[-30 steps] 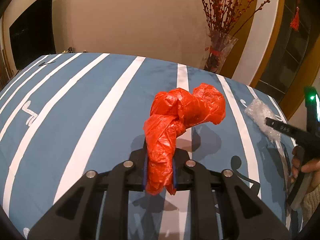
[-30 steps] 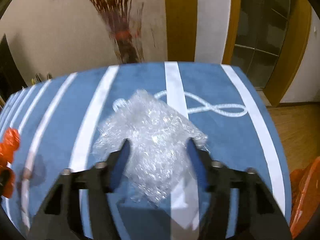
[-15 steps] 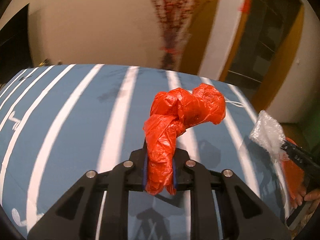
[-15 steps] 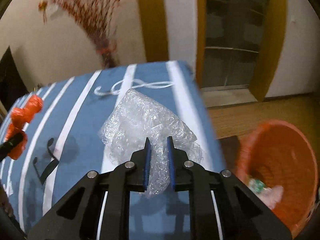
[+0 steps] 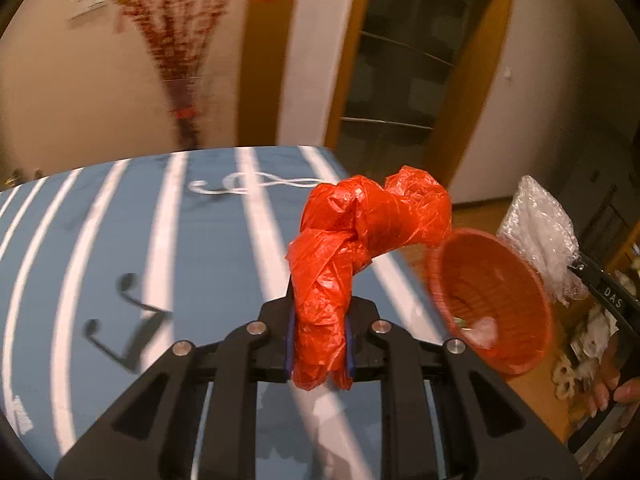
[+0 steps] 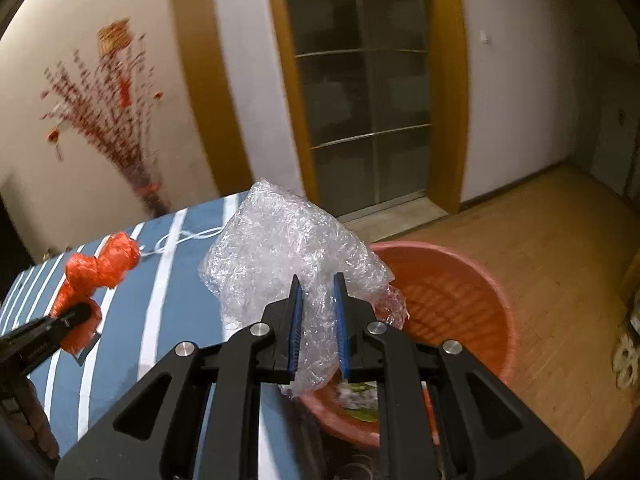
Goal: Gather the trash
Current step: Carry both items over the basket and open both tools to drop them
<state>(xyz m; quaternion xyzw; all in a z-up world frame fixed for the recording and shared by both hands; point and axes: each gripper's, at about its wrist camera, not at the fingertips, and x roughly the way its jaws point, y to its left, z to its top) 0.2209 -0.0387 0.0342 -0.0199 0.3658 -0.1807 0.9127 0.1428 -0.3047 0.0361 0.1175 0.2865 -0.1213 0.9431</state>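
Note:
A crumpled red plastic bag [image 5: 360,232] sticks up from my left gripper [image 5: 319,332], which is shut on its lower end above the blue striped tablecloth [image 5: 160,240]. My right gripper [image 6: 318,320] is shut on a wad of clear bubble wrap [image 6: 288,252], held over the near rim of an orange basket [image 6: 460,256] on the floor past the table's edge. Some trash lies in the basket's bottom. From the left wrist the basket [image 5: 488,300] is at the right, with the bubble wrap [image 5: 540,232] above its far rim. The red bag [image 6: 100,264] shows at the left in the right wrist view.
A vase of red branches [image 6: 148,192] stands at the table's far edge by the wall. A glass door in a wooden frame [image 6: 360,100] is behind the basket, with wooden floor [image 6: 560,260] to the right. A hand [image 5: 616,384] holds the right gripper's handle.
The right gripper closed on the bubble wrap and lifted it off the cloth. Both grippers swung right with their loads, and the orange basket came into view beyond the table edge.

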